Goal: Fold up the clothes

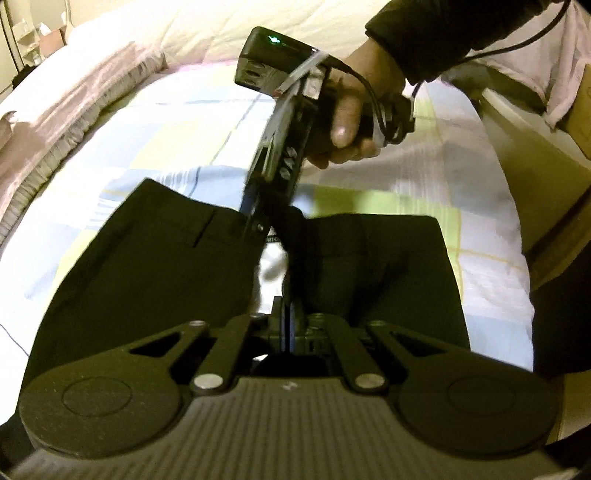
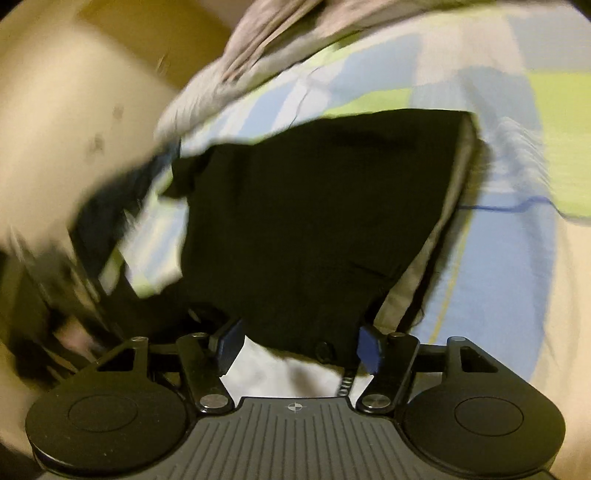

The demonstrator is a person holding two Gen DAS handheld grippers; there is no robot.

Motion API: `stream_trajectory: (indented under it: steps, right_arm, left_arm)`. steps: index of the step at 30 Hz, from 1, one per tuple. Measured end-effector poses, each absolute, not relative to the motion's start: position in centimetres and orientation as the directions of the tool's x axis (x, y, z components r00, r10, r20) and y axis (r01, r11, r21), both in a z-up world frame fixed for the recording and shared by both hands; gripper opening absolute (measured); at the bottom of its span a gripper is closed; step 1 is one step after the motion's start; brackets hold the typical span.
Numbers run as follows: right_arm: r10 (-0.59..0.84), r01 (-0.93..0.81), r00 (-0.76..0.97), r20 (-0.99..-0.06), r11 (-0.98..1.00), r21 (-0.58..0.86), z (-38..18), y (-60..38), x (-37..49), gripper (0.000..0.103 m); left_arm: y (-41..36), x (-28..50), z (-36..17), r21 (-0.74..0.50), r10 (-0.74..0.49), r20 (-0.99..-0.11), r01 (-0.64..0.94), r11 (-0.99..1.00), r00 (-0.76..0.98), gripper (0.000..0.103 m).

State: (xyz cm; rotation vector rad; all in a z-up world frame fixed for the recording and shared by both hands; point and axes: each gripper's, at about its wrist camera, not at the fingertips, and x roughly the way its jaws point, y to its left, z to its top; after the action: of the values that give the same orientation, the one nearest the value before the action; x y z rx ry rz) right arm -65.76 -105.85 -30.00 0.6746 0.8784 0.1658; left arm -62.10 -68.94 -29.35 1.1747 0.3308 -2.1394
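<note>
Left wrist view: I look forward and down along my left gripper (image 1: 287, 325), close over the black fabric trousers (image 1: 147, 251) on the pastel checked bedsheet (image 1: 177, 122), facing the cream quilted duvet (image 1: 229, 26). My right gripper (image 1: 258, 225) shows ahead. Right wrist view: I look steeply down, very near, blurred, along the right gripper (image 2: 299, 349). Shared: trousers (image 2: 314, 221) and bedsheet (image 2: 517, 229).
</note>
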Motion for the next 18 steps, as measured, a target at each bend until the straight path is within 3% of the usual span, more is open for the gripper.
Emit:
stream_trajectory:
  steps: [2,3,4,5,7,18]
  right_arm:
    - [0.379,0.089,0.632,-0.676,0.831,0.549,-30.1,-104.8,-65.6,0.066]
    - [0.378,0.079,0.627,-0.681,0.839,0.538,-30.0,-104.7,-65.7,0.057]
    - [0.403,0.085,0.607,-0.685,0.824,0.56,-29.8,-104.9,-65.6,0.026]
    - [0.45,0.093,0.583,-0.676,0.79,0.606,-29.6,-105.4,-65.7,0.009]
    - [0.543,0.114,0.564,-0.622,0.694,0.711,-28.9,-106.8,-66.0,0.004]
    - [0.482,0.391,0.584,-0.653,0.538,0.747,-32.2,-109.9,-68.0,0.004]
  left_arm:
    - [-68.6,-62.1,-29.4,0.098,-0.43,-0.824,0.654,-0.75,-0.369,0.0]
    - [-68.4,-62.0,-29.3,0.1,-0.432,-0.823,0.655,-0.749,-0.368,0.0]
    - [-68.4,-61.9,-28.9,0.102,-0.44,-0.819,0.66,-0.744,-0.369,0.0]
    - [-68.3,-61.9,-28.5,0.104,-0.447,-0.814,0.665,-0.74,-0.37,0.0]
    - [-68.2,-61.8,-27.8,0.121,-0.463,-0.807,0.664,-0.738,-0.367,0.0]
    - [-71.8,-62.8,-31.7,0.184,-0.478,-0.837,0.686,-0.704,-0.266,0.002]
